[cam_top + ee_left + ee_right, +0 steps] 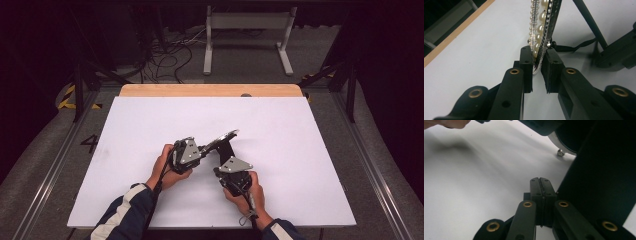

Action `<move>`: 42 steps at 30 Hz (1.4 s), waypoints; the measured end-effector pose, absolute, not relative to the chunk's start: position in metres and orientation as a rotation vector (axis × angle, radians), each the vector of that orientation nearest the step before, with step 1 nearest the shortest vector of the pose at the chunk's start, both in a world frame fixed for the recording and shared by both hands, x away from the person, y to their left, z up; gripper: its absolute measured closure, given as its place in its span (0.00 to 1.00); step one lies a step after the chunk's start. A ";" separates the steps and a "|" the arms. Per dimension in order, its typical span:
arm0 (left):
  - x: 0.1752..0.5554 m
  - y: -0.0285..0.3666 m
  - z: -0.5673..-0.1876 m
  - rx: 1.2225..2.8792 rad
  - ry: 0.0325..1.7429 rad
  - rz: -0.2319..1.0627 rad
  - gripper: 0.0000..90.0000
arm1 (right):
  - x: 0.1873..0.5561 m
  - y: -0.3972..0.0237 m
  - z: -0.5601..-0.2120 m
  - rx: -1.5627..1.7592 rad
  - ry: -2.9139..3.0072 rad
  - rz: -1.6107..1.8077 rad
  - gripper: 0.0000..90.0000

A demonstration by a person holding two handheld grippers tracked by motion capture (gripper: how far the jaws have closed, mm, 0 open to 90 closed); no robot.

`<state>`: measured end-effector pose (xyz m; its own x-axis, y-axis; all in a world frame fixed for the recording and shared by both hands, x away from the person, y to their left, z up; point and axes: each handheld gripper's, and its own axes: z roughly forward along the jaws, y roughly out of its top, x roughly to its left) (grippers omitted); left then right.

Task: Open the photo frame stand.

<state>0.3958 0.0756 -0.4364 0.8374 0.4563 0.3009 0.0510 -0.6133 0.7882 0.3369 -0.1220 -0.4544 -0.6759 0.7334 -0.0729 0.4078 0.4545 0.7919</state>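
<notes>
A small frame (223,138) with a silver rim and a row of pearls (541,22) stands tilted on the white table, propped by a black back stand (228,151). My left gripper (204,148) comes at it from the left and is shut on the frame's lower rim, which sits between both pads (526,58). My right gripper (227,161) is just in front of the stand. Its jaws (540,187) are shut flat together with nothing visible between them, right beside the stand's black panel (604,177).
A white sheet (150,125) covers the table, and a wooden strip (210,90) shows along its far edge. A thin black strap (574,47) and strut (589,22) run behind the frame. Beyond the table lie cables and a white stand (247,35) on the floor.
</notes>
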 end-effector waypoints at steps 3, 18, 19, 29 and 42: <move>0.394 0.075 -0.436 2.177 0.367 0.616 0.88 | 0.338 -0.125 -0.454 0.977 2.301 1.101 1.00; 0.390 0.072 -0.436 2.179 0.363 0.613 0.87 | 0.343 -0.138 -0.453 1.029 2.283 1.089 1.00; 0.391 0.072 -0.437 2.172 0.367 0.609 0.87 | 0.343 -0.138 -0.454 1.029 2.284 1.088 1.00; 0.396 0.070 -0.443 2.172 0.396 0.572 0.82 | 0.346 -0.141 -0.455 1.054 2.283 1.095 1.00; 0.406 0.067 -0.447 2.164 0.445 0.497 0.77 | 0.343 -0.135 -0.453 1.001 2.262 1.146 1.00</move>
